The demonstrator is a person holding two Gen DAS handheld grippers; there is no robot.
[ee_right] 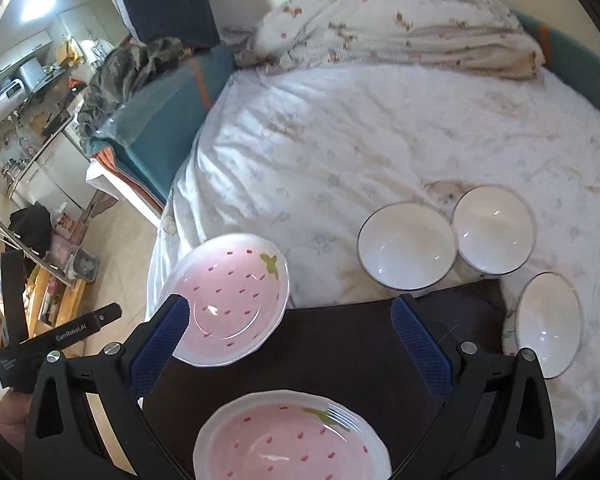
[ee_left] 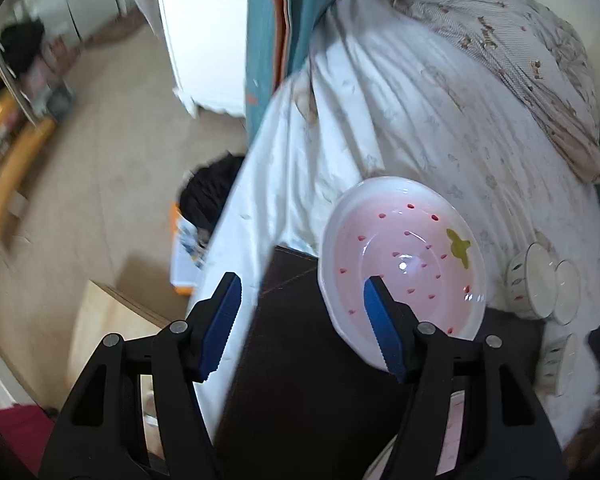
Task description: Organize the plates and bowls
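Note:
A pink strawberry-pattern plate (ee_left: 404, 256) lies partly on a dark brown mat (ee_left: 300, 360) on the bed; it also shows in the right wrist view (ee_right: 228, 300). My left gripper (ee_left: 302, 300) is open, its right finger (ee_left: 380, 320) over the plate's rim. A second strawberry plate (ee_right: 292, 436) lies on the mat (ee_right: 340, 340) below my open, empty right gripper (ee_right: 290, 320). Three white bowls (ee_right: 406, 246) (ee_right: 494, 230) (ee_right: 550, 322) stand on the bed to the right; two show in the left wrist view (ee_left: 536, 284).
The white sheet (ee_right: 340, 140) covers the bed, with a rumpled floral duvet (ee_right: 400, 28) at the far end. The bed's left edge drops to a beige floor (ee_left: 100, 160). A white cabinet (ee_left: 196, 40) and teal fabric (ee_left: 268, 40) stand beside the bed.

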